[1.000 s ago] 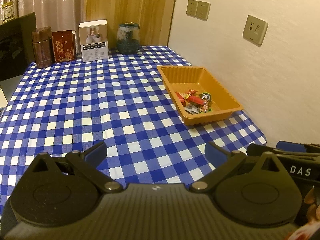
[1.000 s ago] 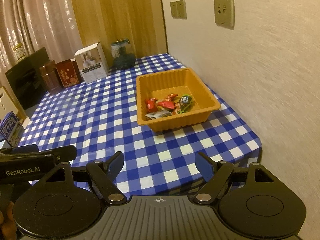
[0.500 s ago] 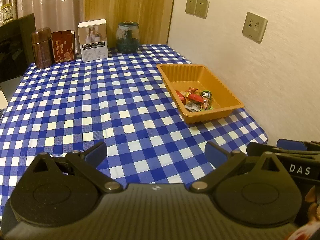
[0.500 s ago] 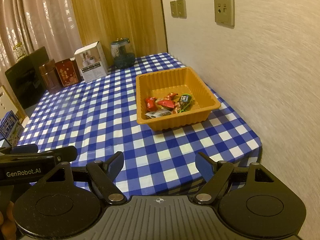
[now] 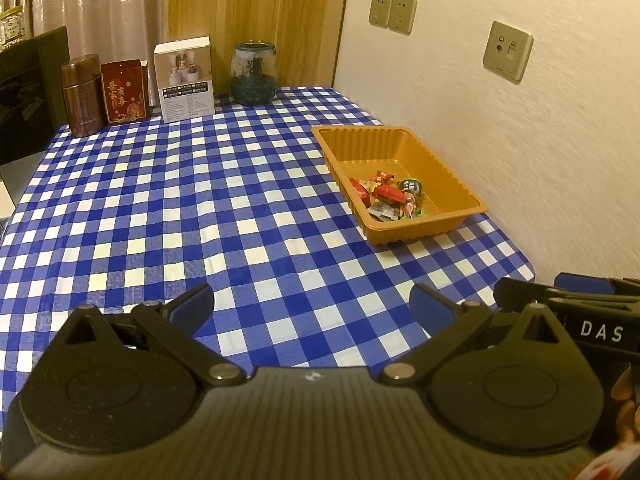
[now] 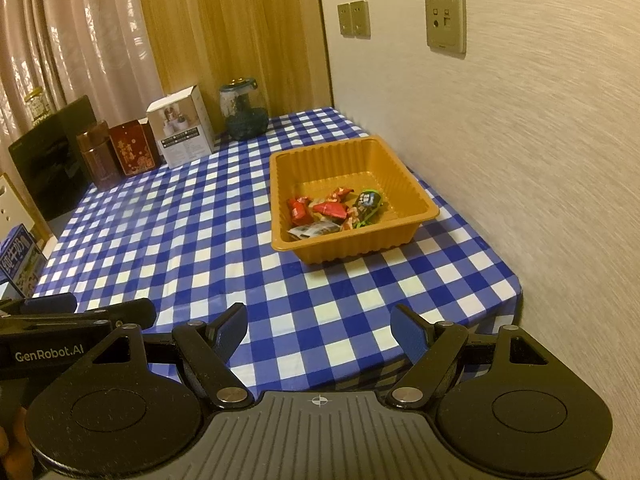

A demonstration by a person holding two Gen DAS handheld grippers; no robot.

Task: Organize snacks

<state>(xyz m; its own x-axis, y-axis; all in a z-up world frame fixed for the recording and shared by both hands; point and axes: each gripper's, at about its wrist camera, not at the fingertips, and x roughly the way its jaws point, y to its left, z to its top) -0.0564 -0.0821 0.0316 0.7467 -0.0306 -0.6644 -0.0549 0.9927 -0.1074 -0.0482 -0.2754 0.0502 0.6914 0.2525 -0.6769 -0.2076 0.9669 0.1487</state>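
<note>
Peeking in at the lower left of the right wrist view is a blue carton [image 6: 18,262] beside the table, which the left wrist view misses. Both views show the orange tray [image 5: 452,184] on the blue checked tablecloth [image 5: 200,200], near the wall, with the wrapped snacks [image 6: 334,212] heaped in its nearer half: red wrappers, one silver, one green-and-black. Printing on them is too small to read. The left gripper [image 5: 311,305] and right gripper [image 6: 319,329] both hover with fingers spread and nothing between them, well apart from the tray. A red tin [image 5: 124,92], white box [image 5: 185,79] and glass jar [image 5: 254,74] line the far edge.
</note>
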